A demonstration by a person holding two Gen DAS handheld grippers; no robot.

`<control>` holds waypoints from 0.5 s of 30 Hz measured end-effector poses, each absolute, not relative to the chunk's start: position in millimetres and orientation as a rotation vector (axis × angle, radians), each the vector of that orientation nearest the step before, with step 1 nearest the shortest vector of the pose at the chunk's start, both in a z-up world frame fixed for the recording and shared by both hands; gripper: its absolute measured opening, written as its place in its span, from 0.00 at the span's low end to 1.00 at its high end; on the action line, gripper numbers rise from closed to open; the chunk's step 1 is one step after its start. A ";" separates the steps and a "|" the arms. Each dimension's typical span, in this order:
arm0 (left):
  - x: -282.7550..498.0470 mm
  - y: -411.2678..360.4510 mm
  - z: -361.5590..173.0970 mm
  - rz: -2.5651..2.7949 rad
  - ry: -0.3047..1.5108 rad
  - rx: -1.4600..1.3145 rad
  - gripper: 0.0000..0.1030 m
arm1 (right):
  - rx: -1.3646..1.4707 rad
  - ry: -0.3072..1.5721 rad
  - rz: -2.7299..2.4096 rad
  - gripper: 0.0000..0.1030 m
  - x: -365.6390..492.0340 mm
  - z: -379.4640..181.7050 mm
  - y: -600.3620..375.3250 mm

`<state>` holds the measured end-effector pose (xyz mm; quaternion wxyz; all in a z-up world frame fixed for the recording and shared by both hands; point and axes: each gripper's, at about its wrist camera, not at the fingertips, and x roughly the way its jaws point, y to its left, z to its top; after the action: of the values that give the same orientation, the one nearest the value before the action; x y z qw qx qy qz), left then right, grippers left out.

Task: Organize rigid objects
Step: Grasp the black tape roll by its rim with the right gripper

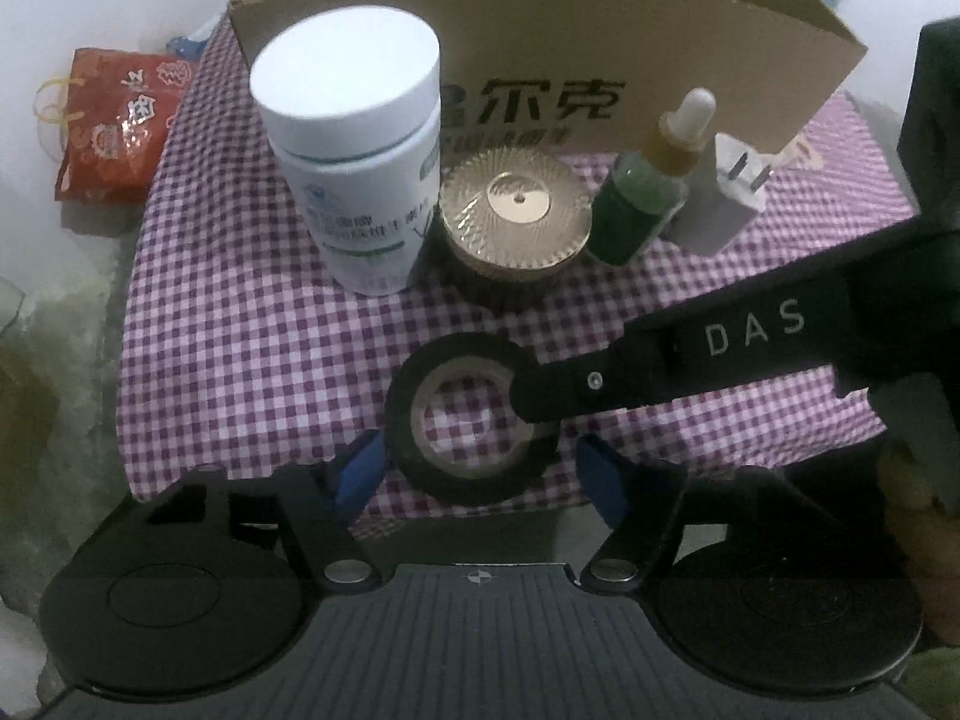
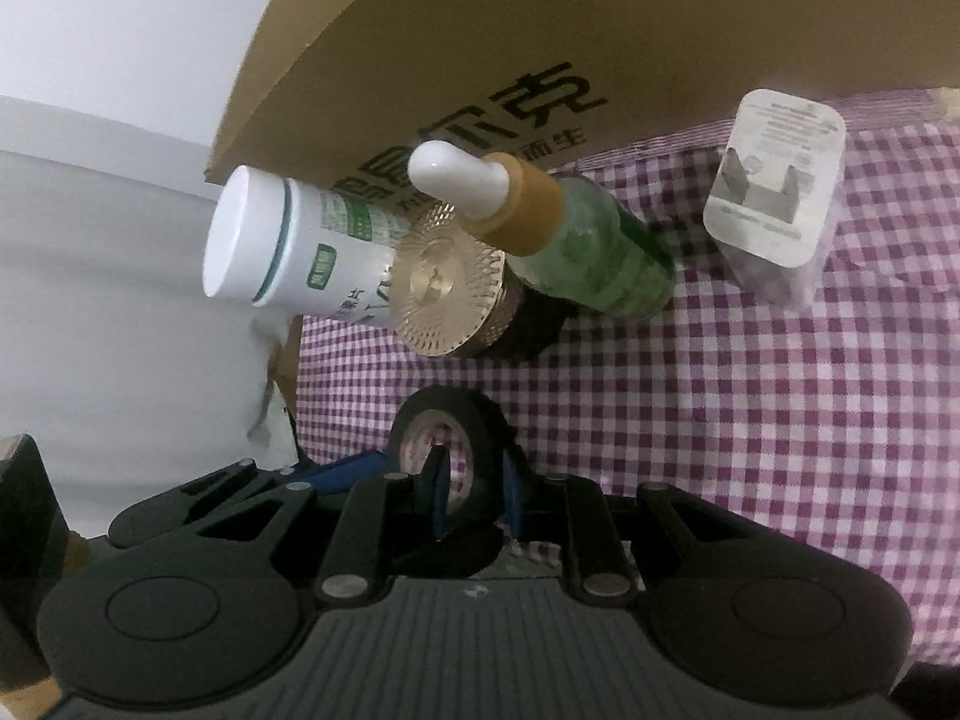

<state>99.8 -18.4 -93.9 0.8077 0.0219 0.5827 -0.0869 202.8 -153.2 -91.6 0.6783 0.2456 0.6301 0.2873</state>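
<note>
Left wrist view: a roll of black tape (image 1: 471,420) lies flat on a purple-and-white checked cloth (image 1: 240,330), sitting between the blue pads of the left gripper (image 1: 480,471), whose jaws stand apart on either side of the roll without pressing it. The right gripper (image 2: 474,501) reaches in from the right and is clamped on the roll's wall, one finger inside the core and one outside, as the right wrist view shows from close behind. Beyond the tape, a row of items stands along the front of a cardboard box (image 1: 540,30): a white pill bottle (image 1: 354,168), a gold ribbed round jar (image 1: 513,219), a green dropper bottle (image 1: 645,186) and a white plug adapter (image 1: 723,198). A red printed bag (image 1: 120,126) lies off the cloth to the left.
</note>
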 end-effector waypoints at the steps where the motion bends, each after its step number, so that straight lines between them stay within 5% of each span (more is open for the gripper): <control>1: 100.0 -19.3 -96.1 -0.184 1.249 0.051 0.68 | 0.548 1.416 0.644 0.20 204.5 -93.4 -151.1; 15: 96.5 -36.7 -96.0 -0.224 1.226 0.070 0.63 | 0.596 1.400 0.629 0.20 200.0 -86.3 -188.0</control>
<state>96.5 -36.7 -96.0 0.8115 0.0326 0.5740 -0.1050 200.0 -188.0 -86.3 0.6801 0.2654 0.6234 0.2801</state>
